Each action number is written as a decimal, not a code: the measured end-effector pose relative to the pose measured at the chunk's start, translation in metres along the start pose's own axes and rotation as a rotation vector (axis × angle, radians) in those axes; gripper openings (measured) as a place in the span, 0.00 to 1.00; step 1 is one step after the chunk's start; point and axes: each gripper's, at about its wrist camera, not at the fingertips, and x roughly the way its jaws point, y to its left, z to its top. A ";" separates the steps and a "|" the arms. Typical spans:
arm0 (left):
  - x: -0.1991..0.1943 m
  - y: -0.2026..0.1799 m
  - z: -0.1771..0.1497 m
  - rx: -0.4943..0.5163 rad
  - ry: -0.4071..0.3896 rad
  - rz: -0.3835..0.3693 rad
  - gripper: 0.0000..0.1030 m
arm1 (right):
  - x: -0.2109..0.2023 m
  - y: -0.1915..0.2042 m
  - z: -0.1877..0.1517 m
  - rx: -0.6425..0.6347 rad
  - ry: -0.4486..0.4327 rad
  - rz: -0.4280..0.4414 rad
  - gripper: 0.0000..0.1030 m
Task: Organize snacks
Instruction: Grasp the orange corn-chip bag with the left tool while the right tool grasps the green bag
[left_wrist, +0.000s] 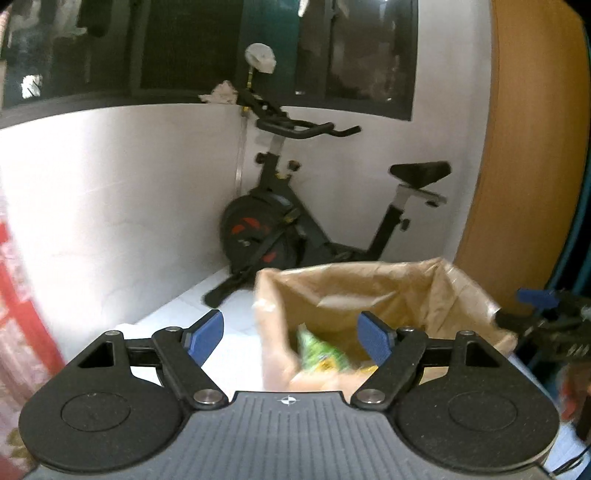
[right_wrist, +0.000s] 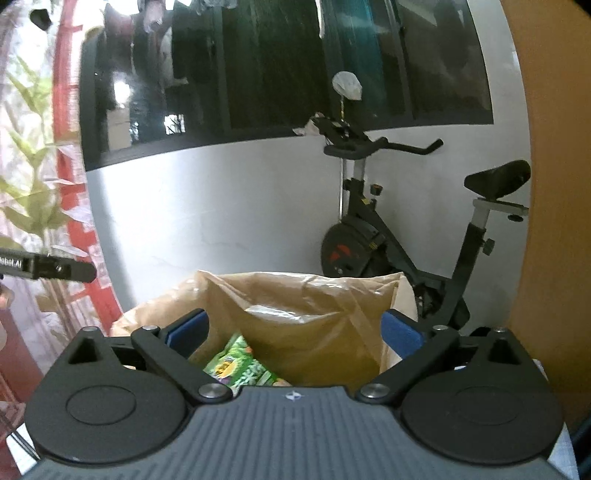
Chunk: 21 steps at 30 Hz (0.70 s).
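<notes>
A brown paper bag (left_wrist: 388, 291) stands open on a white surface. Inside it lies a green snack packet (left_wrist: 317, 354), blurred in the left wrist view. My left gripper (left_wrist: 291, 338) hovers just before the bag's near rim, open, with nothing pressed between its blue pads. The right gripper (left_wrist: 539, 310) shows at the bag's right side. In the right wrist view, the same bag (right_wrist: 314, 291) fills the centre, with the green packet (right_wrist: 240, 365) low inside it. My right gripper (right_wrist: 294, 332) is wide open over the bag's mouth and holds nothing. Part of the left gripper (right_wrist: 62, 267) pokes in from the left.
A black exercise bike (left_wrist: 295, 229) stands on the floor behind the bag against a white wall, under a dark window. An orange-brown wooden panel (left_wrist: 524, 166) rises on the right. A red patterned curtain (left_wrist: 22, 314) hangs at the left.
</notes>
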 end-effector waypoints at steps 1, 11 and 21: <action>-0.007 0.003 -0.005 0.008 -0.002 0.016 0.79 | -0.004 0.002 -0.002 -0.001 -0.004 0.007 0.98; -0.042 0.031 -0.072 -0.088 0.009 0.121 0.79 | -0.024 0.026 -0.069 -0.058 0.014 -0.002 0.99; -0.034 0.043 -0.127 -0.232 0.096 0.169 0.79 | -0.026 0.056 -0.158 -0.274 0.206 -0.022 0.98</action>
